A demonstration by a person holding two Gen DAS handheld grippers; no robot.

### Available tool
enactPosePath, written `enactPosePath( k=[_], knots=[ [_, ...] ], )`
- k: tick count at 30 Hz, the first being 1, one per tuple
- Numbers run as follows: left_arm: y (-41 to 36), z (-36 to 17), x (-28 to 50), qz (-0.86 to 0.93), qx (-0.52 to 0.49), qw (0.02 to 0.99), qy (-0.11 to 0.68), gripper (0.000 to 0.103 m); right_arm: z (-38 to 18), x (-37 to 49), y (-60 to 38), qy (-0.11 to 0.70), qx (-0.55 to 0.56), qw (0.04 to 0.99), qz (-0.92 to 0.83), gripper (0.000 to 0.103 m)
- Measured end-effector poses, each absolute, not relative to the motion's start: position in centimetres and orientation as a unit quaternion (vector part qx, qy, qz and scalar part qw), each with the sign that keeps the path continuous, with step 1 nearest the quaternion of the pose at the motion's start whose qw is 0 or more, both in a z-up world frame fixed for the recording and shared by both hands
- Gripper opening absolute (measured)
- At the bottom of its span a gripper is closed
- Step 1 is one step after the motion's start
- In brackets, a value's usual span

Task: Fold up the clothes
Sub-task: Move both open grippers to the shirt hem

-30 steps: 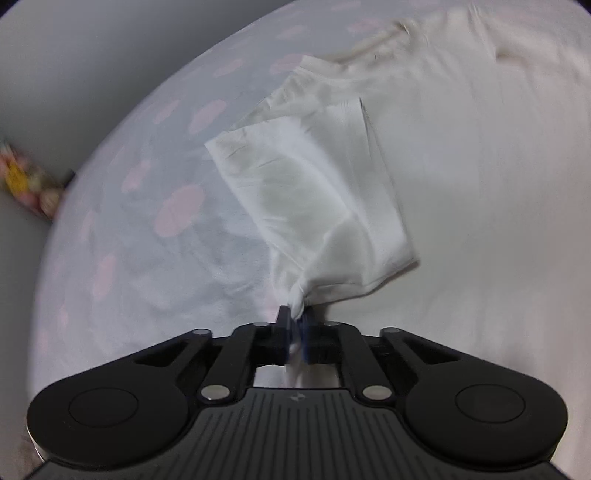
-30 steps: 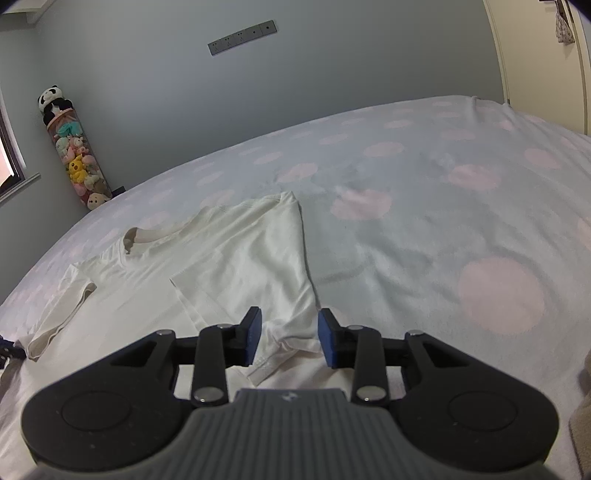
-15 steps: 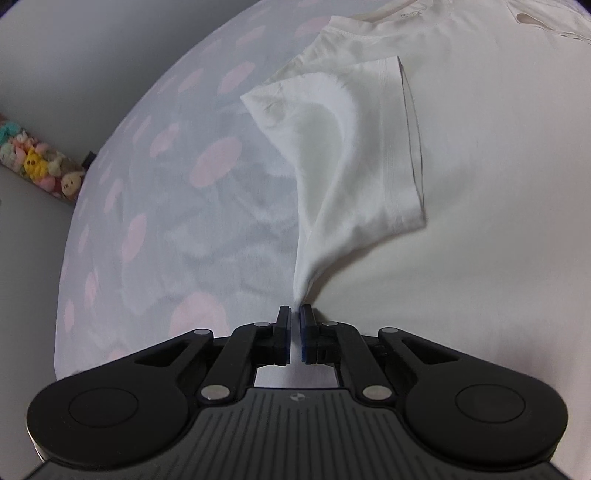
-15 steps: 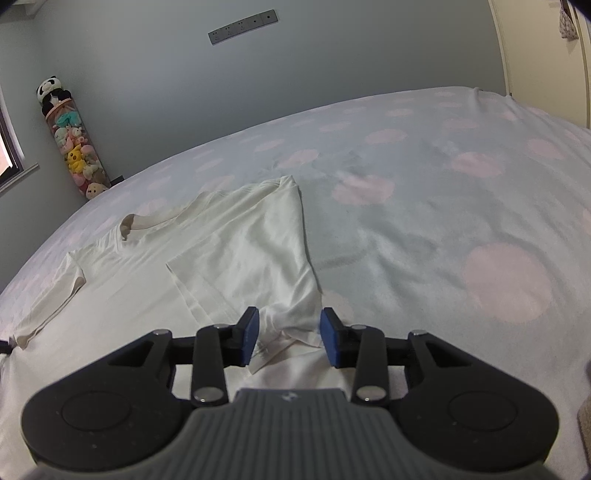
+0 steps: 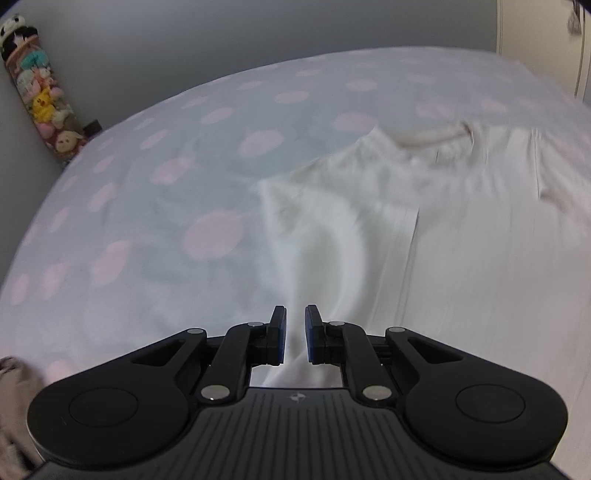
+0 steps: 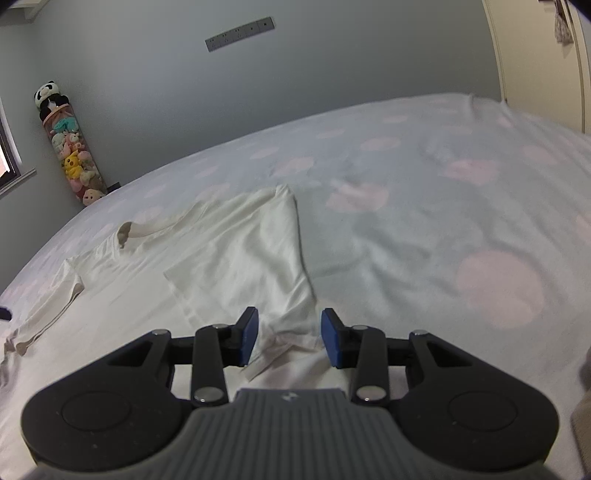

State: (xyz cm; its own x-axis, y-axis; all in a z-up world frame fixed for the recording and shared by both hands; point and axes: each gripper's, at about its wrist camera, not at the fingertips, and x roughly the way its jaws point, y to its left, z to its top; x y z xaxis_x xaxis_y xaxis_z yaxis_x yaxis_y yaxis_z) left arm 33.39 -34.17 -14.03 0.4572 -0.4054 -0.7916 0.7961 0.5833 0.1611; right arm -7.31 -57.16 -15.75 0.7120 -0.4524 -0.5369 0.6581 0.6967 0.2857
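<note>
I see a bed (image 6: 424, 192) under a pale sheet with pink dots, a grey-blue wall (image 6: 332, 66) behind it carrying a switch strip (image 6: 239, 33), a tube of plush toys (image 6: 70, 151) at the bed's left corner, a window (image 6: 7, 147) further left.

— Where can free room be found on the bed (image 6: 424, 236)?

— The far half and the right side of the bed are left bare, and open sheet is seen along the left edge (image 5: 110, 258); nothing upright is seen on the mattress.

— What lies in the way?

— The near middle is covered by a flat white T-shirt (image 6: 236, 251), with one sleeve (image 6: 44, 314) stretched toward the near left edge. A crumpled beige cloth (image 5: 14, 406) is seen at the near left corner.

— And beyond the bed?

— The far left corner is bounded by a tall column of plush toys (image 6: 70, 147) against the wall, and the far right edge by a cupboard (image 6: 535, 59).
</note>
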Motion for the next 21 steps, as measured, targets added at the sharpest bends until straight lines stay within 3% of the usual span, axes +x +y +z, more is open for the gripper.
enactPosePath(
  k=[8,21],
  knots=[
    [-36.3,-18.2,34.7,-0.338,0.284,0.815,0.375,0.012,-16.9,-7.1,-58.6,0.229,0.243,0.89,-0.311,0.04],
    [-29.5,-13.5,23.5,-0.399,0.302,0.784,0.368,0.013,-14.0,-6.9,-56.7,0.226,0.23,0.906,-0.273,0.041]
  ],
)
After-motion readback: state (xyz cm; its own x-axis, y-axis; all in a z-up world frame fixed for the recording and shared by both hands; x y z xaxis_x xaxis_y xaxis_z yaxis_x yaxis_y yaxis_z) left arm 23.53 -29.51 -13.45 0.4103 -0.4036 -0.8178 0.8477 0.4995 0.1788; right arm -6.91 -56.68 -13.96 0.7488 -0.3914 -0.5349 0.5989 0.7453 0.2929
